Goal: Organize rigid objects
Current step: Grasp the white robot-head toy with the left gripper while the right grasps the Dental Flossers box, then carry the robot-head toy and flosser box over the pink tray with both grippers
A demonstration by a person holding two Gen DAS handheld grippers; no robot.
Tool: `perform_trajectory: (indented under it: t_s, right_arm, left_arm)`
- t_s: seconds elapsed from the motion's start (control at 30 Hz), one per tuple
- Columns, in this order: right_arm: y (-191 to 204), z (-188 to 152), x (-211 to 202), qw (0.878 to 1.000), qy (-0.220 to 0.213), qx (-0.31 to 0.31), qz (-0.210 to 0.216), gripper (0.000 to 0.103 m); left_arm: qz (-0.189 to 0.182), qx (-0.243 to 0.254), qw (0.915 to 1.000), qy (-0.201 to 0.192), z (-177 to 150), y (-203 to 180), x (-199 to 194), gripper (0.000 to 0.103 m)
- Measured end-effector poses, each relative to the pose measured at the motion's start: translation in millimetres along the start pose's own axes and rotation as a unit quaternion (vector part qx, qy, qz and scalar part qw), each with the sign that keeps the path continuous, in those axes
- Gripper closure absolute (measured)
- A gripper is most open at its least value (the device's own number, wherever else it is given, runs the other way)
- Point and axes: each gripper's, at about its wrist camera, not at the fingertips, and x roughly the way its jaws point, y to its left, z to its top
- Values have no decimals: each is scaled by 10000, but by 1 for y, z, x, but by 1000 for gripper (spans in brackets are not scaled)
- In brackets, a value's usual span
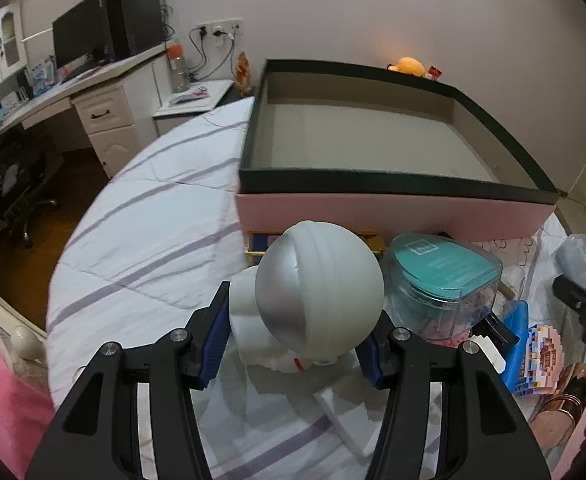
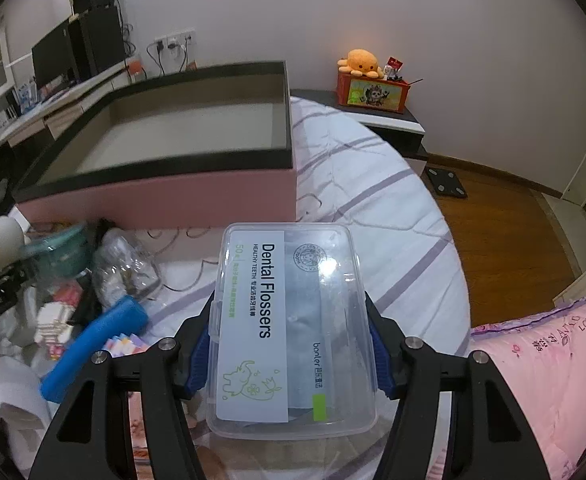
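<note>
The left gripper (image 1: 293,344) pinches a white astronaut figure (image 1: 313,300) on the bed (image 1: 141,240). The right gripper's (image 2: 289,360) jaws clamp a clear floss box (image 2: 293,332), near the open pink box (image 2: 165,196).

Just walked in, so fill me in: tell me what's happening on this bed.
A person is tidying clutter with a gripper in each hand. The left gripper is closed around a white astronaut figure; the right gripper clamps a clear floss box. The big pink box behind them sits empty.
</note>
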Motion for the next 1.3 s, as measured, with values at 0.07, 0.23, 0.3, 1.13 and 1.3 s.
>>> perform_trajectory:
  t_s: [0.07, 0.23, 0.3, 1.13, 1.3]
  right_arm:
    - [1, 1, -9, 9999, -119, -8, -41, 39]
    - [5, 2, -43, 9987, -507, -48, 11, 39]
    - [7, 1, -60, 9975, -695, -83, -10, 39]
    - [34, -54, -217, 9705, -2362, -298, 383, 39]
    - [39, -57, -218, 9704, -2345, -362, 444, 39]
  left_arm:
    - [-23, -25, 10000, -83, -1, 3, -9, 48]
    - [71, 61, 9983, -573, -2, 2, -48, 48]
    - [150, 129, 9965, -814, -4, -1, -68, 48]
    - [-256, 405, 9681, -2460, -50, -28, -234, 48]
    - [-226, 376, 9686, -2448, -54, -29, -236, 48]
